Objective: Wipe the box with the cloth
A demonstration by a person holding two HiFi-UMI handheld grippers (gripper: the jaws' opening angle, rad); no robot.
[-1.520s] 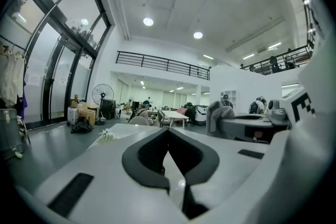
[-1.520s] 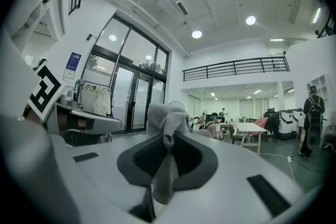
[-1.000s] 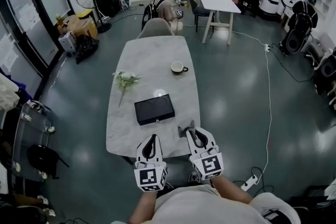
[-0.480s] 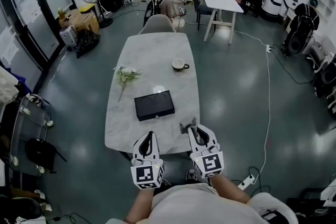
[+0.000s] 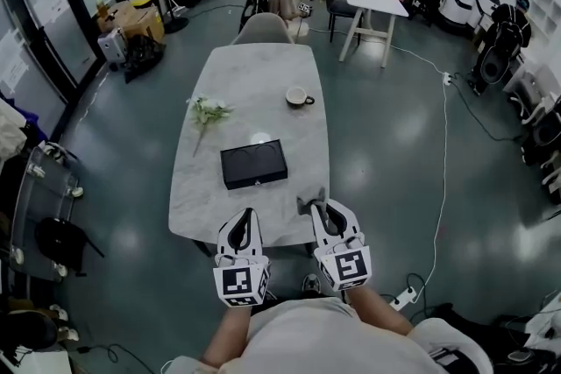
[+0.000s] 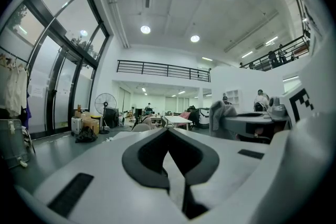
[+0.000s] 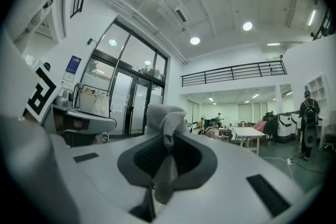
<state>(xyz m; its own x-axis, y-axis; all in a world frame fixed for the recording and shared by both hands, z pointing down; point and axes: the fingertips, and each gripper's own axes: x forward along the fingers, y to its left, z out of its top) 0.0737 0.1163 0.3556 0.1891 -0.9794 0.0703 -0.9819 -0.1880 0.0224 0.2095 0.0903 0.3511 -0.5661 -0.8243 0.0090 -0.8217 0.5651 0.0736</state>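
While both grippers hung at the near end of the table (image 5: 263,70), the box (image 5: 254,164) lay flat on the near half of its pale, marble-patterned top, ahead of the jaws and apart from them. It was a thin, black rectangle with crisp corners. Its long axis ran across the table, with the right end turned slightly farther from the person. The right gripper (image 7: 163,162) was clamped on the cloth (image 7: 166,115), a grey, knitted-looking rag that bunched into a soft lump above the jaw tips and hung as a narrow strip between the dark pads. The left gripper (image 6: 169,157) had its jaws pressed together with nothing between them. A cup (image 5: 299,97) and a sprig of flowers (image 5: 207,112) sat farther along the table, beyond the box.
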